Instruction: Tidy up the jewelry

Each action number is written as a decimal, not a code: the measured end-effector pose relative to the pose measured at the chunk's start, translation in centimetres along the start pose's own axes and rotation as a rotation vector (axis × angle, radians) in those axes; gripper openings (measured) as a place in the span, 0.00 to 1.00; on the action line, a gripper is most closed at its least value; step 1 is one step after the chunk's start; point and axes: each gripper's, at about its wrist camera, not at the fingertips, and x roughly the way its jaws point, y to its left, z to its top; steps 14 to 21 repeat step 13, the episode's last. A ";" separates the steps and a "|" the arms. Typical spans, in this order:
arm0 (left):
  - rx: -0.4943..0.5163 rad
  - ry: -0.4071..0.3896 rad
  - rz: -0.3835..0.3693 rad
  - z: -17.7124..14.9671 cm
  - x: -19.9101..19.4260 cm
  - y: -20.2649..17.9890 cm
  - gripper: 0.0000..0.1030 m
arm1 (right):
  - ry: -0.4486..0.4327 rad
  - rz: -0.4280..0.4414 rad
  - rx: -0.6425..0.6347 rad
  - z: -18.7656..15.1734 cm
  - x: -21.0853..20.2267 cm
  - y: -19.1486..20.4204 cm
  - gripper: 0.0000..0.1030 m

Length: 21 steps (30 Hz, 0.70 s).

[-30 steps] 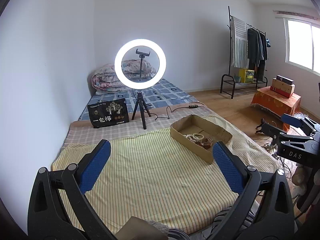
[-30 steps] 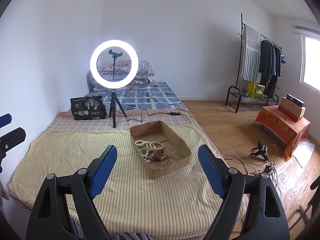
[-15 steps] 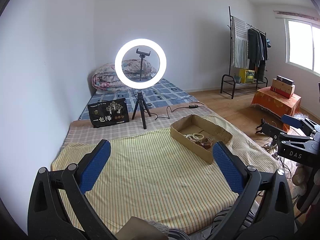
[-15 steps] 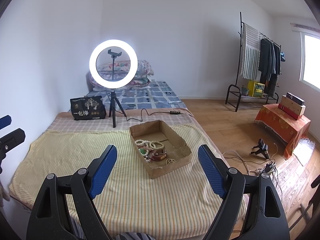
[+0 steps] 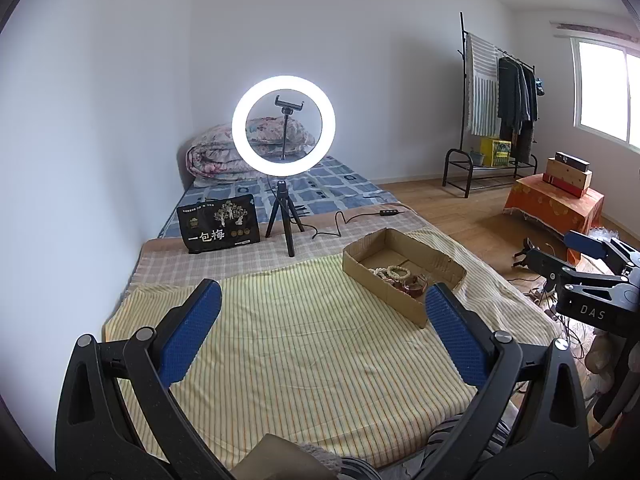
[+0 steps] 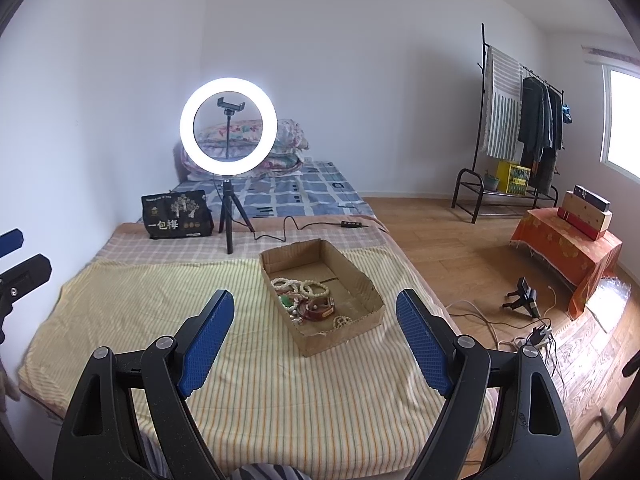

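Note:
A shallow cardboard box [image 6: 360, 280] sits on the yellow striped blanket [image 6: 160, 304], holding a pile of jewelry [image 6: 306, 298]: white bead bracelets, a brown band and a green piece. In the left wrist view the box [image 5: 436, 260] lies ahead to the right, with the jewelry [image 5: 396, 276] inside. My left gripper [image 5: 320, 320] is open and empty, held above the blanket, well short of the box. My right gripper [image 6: 316, 320] is open and empty, with the box just ahead between its fingers. The right gripper also shows at the right edge of the left wrist view [image 5: 592, 276].
A lit ring light on a tripod [image 6: 228, 128] stands behind the box, its cable [image 6: 304, 228] trailing right. A black printed bag [image 6: 176, 216] sits left of it. Wooden floor with cables [image 6: 492, 320], a clothes rack [image 6: 516, 120] and an orange-covered stand [image 6: 568, 248] lie right.
Almost nothing has changed. The right wrist view has shifted very slightly. Both grippers stay open and empty.

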 end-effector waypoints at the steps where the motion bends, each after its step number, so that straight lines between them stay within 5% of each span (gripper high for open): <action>1: 0.000 0.001 0.000 0.0 0.1 0.1 1.00 | 0.001 0.000 0.001 -0.1 0.0 0.0 0.81; 21: 0.004 -0.003 0.007 -0.5 0.4 0.7 1.00 | 0.008 0.000 0.004 -0.4 0.1 0.0 0.81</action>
